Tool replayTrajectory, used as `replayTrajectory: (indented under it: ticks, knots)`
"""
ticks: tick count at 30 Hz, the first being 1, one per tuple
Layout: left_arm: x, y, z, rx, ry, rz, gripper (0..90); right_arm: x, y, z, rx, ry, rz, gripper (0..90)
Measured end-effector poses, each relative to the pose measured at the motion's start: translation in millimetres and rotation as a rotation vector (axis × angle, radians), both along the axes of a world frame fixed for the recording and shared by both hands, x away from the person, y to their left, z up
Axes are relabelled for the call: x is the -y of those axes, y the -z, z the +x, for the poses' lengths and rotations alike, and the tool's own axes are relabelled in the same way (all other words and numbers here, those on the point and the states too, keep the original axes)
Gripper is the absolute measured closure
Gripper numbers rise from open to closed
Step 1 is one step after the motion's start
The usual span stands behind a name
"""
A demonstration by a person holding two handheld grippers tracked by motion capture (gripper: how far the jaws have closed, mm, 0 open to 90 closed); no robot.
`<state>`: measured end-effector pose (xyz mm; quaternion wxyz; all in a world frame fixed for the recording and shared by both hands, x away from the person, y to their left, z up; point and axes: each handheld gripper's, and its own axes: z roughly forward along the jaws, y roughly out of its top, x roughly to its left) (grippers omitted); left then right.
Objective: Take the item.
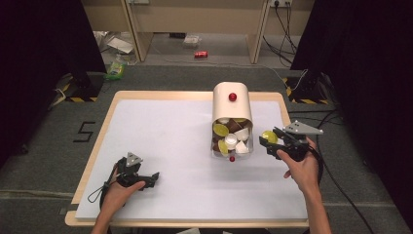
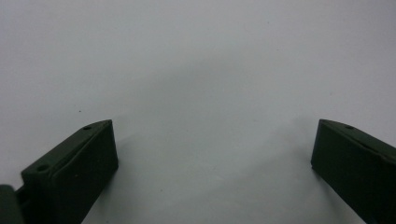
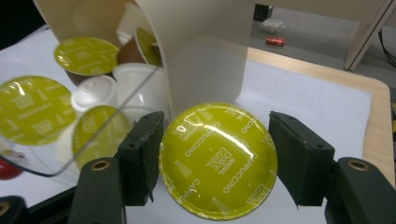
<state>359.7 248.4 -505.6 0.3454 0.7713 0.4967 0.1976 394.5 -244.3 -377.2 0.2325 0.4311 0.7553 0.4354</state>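
Gripping a round yellow-green foil-lidded coffee capsule, right gripper sits at 3 o'clock of the cream capsule dispenser; left gripper wide apart, over bare white table sheet.

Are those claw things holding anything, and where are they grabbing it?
The right gripper holds a yellow-lidded coffee capsule by its sides; the left gripper is empty.

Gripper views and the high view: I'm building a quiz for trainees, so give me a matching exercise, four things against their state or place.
Things:
1. left gripper
2. right gripper
3. capsule dispenser
4. red can

States or places:
A. on the floor beyond the table
B. shut on a capsule with a yellow-green lid
C. open over the bare white mat
D. on the mat, its clear front showing capsules

Pairs: 1-C, 2-B, 3-D, 4-A
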Motion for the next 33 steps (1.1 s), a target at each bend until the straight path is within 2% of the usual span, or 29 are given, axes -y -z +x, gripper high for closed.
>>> replayTrajectory:
  ticks: [14,33]
  knots:
    - [-0.2,-0.1,0.0,-0.001,0.001,0.001,0.0,6.2,25.4,12.9,-0.065,0.034,-0.022,38.3]
    - [-0.2,-0.1,0.0,-0.001,0.002,0.003,0.0,0.5,64.2,30.1,-0.144,0.057,-0.102,38.3]
